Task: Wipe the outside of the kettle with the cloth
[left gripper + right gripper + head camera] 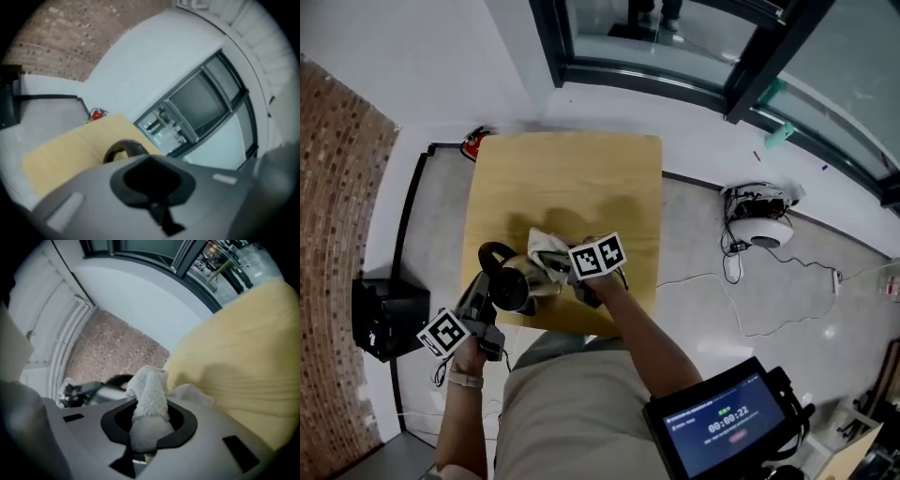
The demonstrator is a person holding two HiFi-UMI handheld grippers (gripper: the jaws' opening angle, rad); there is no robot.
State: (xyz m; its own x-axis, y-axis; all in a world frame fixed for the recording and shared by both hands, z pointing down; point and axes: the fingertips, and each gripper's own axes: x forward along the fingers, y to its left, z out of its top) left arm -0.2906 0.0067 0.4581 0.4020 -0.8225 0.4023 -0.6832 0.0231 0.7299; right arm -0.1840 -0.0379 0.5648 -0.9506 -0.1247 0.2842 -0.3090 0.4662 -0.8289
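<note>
**Cloth at kettle, near-left corner of desk**

The kettle (517, 281) stands by the desk's (581, 169) near edge, toward its left corner. My right gripper (147, 427) is clamped on the white cloth (150, 399), a wad bunched between its jaws. The cloth lies against the kettle's far side. My left gripper (480, 298) has its jaws closed together with nothing between them. The black kettle handle (124, 150) sits just ahead of it.

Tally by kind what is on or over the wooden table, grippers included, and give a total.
kettle: 1
cloth: 1
grippers: 2 (left gripper shut with nothing in it, right gripper shut on the cloth)
Total: 4
</note>
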